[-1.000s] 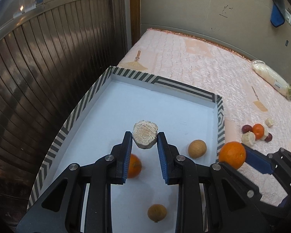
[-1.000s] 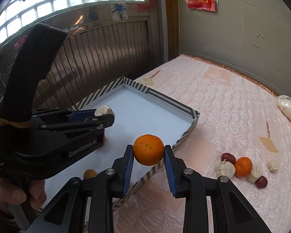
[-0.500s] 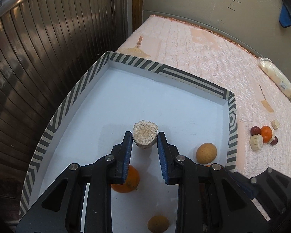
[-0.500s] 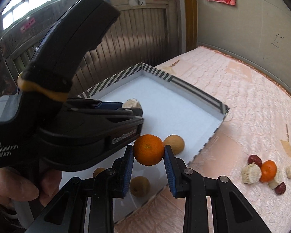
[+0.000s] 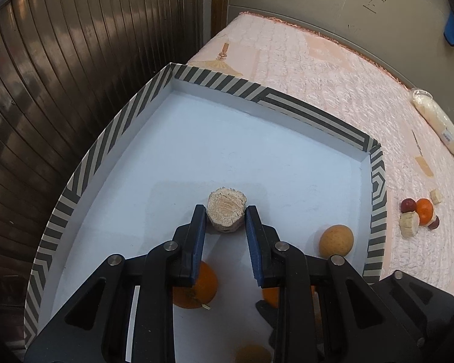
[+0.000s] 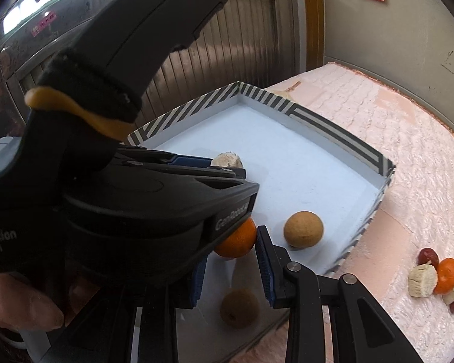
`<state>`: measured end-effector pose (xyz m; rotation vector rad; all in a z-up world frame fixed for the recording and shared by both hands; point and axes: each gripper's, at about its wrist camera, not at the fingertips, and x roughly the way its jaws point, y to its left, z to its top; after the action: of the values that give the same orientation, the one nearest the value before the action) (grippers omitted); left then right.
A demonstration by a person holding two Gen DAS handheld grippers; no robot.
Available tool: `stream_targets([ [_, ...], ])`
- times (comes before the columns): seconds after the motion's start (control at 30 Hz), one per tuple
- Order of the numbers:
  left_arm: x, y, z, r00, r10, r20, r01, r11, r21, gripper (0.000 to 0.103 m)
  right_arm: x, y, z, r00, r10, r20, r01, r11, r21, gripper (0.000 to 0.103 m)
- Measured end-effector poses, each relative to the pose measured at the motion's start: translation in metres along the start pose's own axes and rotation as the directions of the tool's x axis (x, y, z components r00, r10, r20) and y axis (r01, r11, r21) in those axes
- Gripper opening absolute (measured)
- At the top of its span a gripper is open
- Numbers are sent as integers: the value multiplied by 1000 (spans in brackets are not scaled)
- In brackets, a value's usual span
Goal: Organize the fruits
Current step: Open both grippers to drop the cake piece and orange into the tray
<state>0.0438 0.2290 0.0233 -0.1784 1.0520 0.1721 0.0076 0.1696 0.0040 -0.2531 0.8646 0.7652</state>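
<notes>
Both hands have dropped lower and come in over the striped box (image 5: 342, 122) since a second ago; the orange that was carried outside its right wall now hangs inside it, and the left tool has swung across in front of the right one's camera.

The left gripper (image 5: 225, 222) is pinching a pale, rough-cut chunk (image 5: 226, 213), perhaps a sugarcane piece, above the white floor near the middle of the box. The right gripper (image 6: 231, 243) is clamped on a small orange (image 6: 237, 239) over the box's near right part; its left finger is partly hidden behind the other tool. Already lying in the box are another orange (image 5: 196, 287) and two tan round fruits, one by the right wall (image 5: 336, 239), one near the front (image 6: 239, 307). A small heap (image 6: 435, 276) of more chunks, red fruits and an orange waits on the pink mattress (image 5: 333, 75), well apart from the box.

This looks like the placing step for two pieces at once. Next I'd expect each to be lowered to a bare patch of floor clear of the loose fruit, then let go gently, since the round ones will roll. After that, back to the heap.
</notes>
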Motion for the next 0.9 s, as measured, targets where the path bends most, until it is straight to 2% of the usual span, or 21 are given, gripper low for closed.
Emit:
stream_targets([
  [0.37, -1, 2, 0, 1000, -10, -9, 10, 1000, -14, 26, 3, 3, 1, 1000, 25, -2, -25, 1000, -1, 33],
  [0.57, -7, 7, -3, 1000, -9, -13, 9, 1000, -30, 26, -15, -4, -1, 999, 22, 43, -23, 999, 25, 37],
  [0.73, -23, -1, -10, 999, 10, 33, -10, 1000, -9, 27, -37, -15, -8, 996, 2, 89, -7, 998, 64, 40],
  [0.77, -26, -4, -12, 999, 13, 41, -13, 1000, -4, 30, -41, -16, -9, 996, -8, 94, 1, 997, 72, 41],
  [0.83, -32, -7, -16, 998, 6, 59, -6, 1000, 3, 55, -49, -22, -12, 994, -24, 107, 14, 996, 93, 41],
  [0.9, -39, -10, -19, 996, -3, 85, 2, 1000, 6, 60, -57, -27, -14, 992, -34, 119, 21, 994, 109, 42],
])
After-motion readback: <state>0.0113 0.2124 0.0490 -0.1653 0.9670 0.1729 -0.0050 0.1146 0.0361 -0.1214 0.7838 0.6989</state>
